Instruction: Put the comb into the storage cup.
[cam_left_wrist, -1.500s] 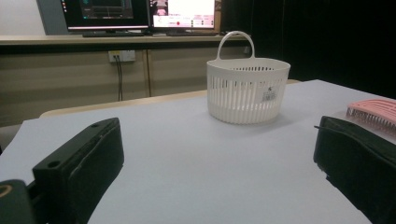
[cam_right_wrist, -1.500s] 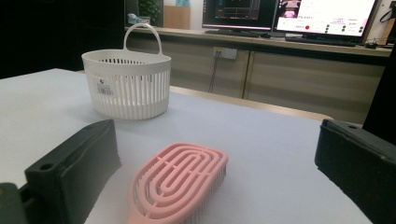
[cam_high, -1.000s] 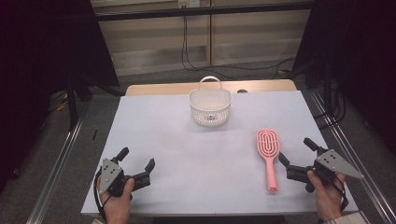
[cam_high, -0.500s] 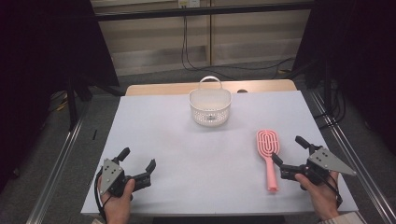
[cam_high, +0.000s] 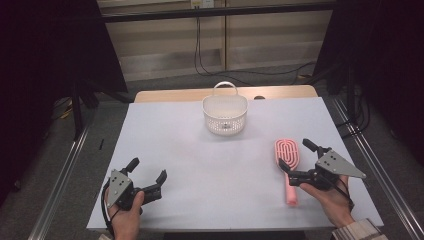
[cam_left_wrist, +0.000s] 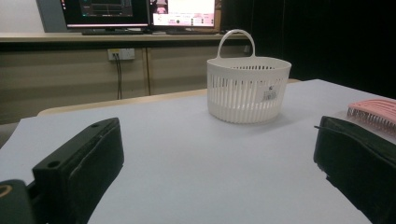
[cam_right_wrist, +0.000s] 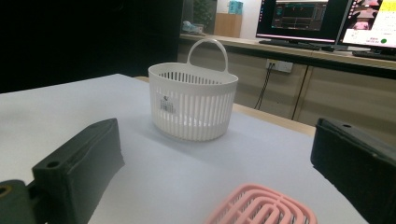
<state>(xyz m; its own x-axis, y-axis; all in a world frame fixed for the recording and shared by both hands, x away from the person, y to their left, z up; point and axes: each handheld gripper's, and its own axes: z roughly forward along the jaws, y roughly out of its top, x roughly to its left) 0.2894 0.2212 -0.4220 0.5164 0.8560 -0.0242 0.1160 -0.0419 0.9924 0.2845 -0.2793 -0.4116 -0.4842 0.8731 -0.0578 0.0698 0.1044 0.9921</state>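
No wording is coming through legibly anywhere. The basket (cam_right_wrist: 193, 108) is wearing a small white sticker (cam_right_wrist: 167, 103) with a barcode (its digits are blurring out in the right gripper view, and likewise in the left gripper view). The monitors (cam_right_wrist: 302, 19) behind are showing graphs and windows, but their text is staying too small to read.
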